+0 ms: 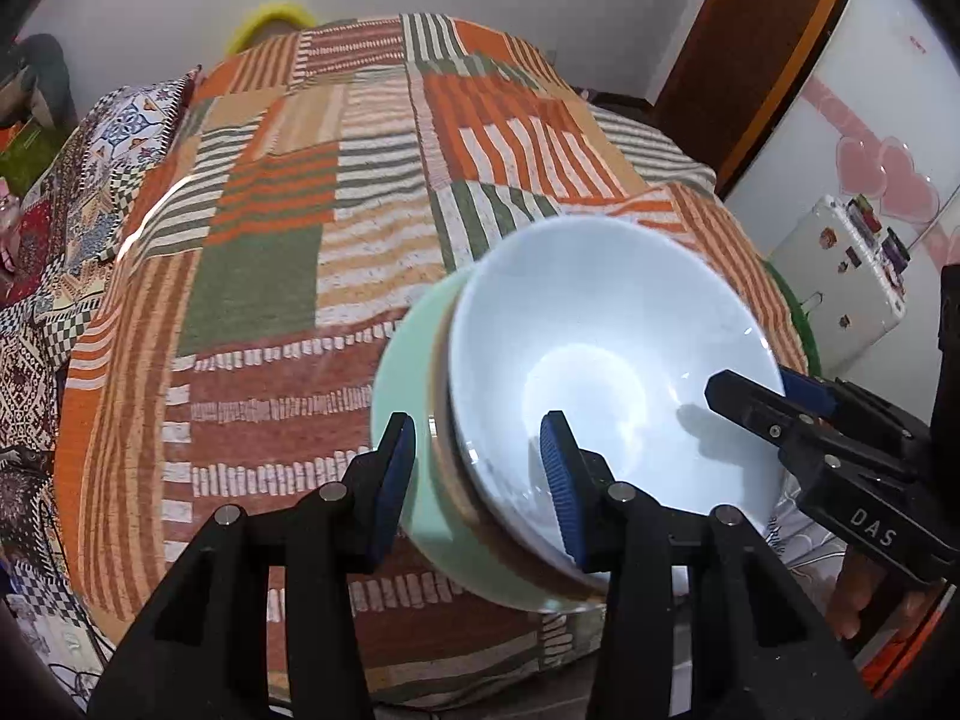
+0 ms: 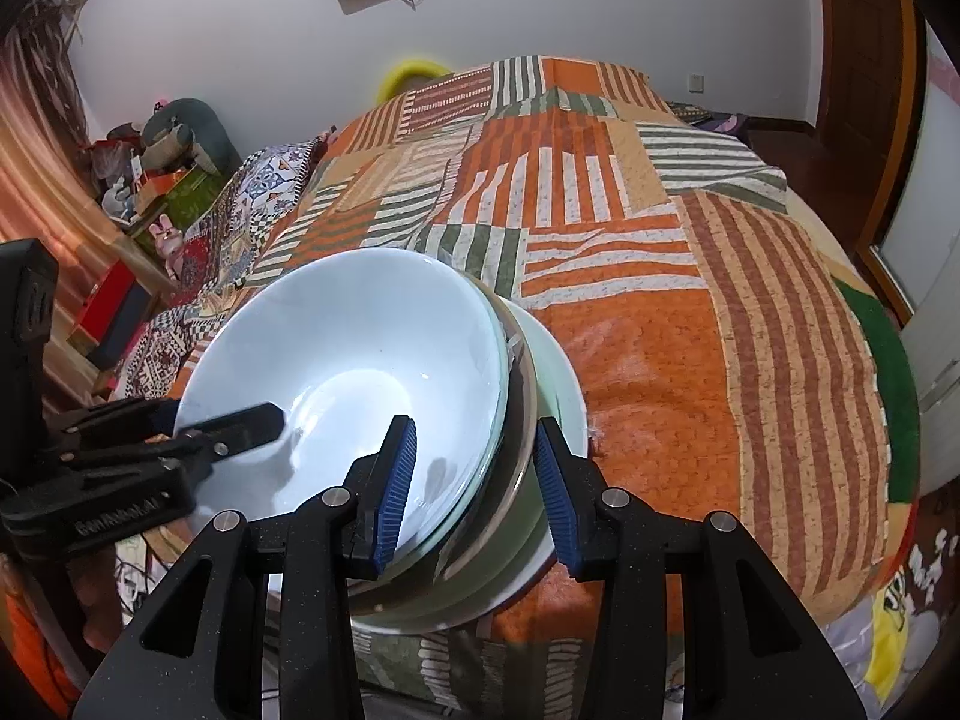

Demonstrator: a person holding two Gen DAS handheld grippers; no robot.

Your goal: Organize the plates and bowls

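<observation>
A stack of dishes sits near the front edge of the bed: a white bowl (image 1: pixel 606 372) on top, nested in a pale green bowl (image 1: pixel 408 396). In the right wrist view the white bowl (image 2: pixel 360 348) tops several nested dishes above a pale green one (image 2: pixel 558 384). My left gripper (image 1: pixel 477 480) straddles the stack's left rim, one finger outside, one inside the white bowl. My right gripper (image 2: pixel 474 480) straddles the right rim the same way and also shows in the left wrist view (image 1: pixel 774 414). Each is closed on the stack's rims.
The patchwork bedspread (image 1: pixel 336 228) in orange, green and white stripes covers the bed. A patterned pillow (image 1: pixel 120 138) lies at the left. A white fridge (image 1: pixel 840 276) and a wooden door (image 1: pixel 750 42) stand to the right. Clutter and boxes (image 2: pixel 150 180) lie left of the bed.
</observation>
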